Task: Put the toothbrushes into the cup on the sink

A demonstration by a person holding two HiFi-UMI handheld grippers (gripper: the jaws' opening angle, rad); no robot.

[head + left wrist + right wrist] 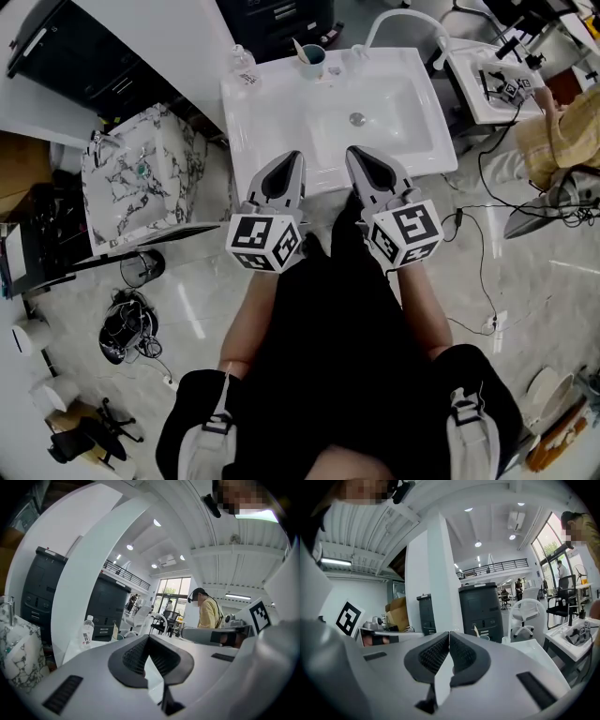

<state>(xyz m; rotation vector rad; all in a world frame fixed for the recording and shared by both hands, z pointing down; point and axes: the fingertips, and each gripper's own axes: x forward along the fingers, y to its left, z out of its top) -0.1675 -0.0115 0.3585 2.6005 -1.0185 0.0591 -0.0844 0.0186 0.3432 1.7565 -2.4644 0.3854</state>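
Before the sink (272, 103), the left gripper (290, 159) and right gripper (359, 156) hovered, both pressed together and empty. At the back rim, the cup (312, 62) perhaps held a toothbrush (301, 51). I judged no pick was in hand; the next move called for finding any loose brush.

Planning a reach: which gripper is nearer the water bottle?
Left. The left gripper hangs at the front of the sink, the water bottle at its back left corner; the right gripper is farther right.

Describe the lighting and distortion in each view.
Head view: even, sharp light; white sink nearly washed out. Left gripper view: heavy fisheye bending, dark rim, bright window glare. Right gripper view: same curvature; ceiling lamps show as bright spots.
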